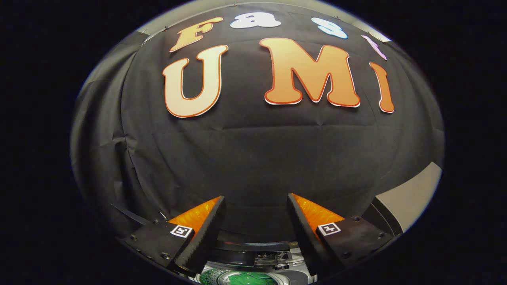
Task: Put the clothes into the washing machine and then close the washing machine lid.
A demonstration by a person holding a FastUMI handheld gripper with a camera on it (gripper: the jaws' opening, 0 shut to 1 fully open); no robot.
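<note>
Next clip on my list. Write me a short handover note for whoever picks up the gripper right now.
Gripper: open, fingers spread, nothing between them, pointed at the black cloth wall.
Washing machine: just below and between the fingers, lid up, drum opening exposed.
Something green lies in the drum; it may be a garment, too little shows to be sure.
Done: possibly clothes loaded.
Left: confirm the clothes are inside, then close the lid.
</note>
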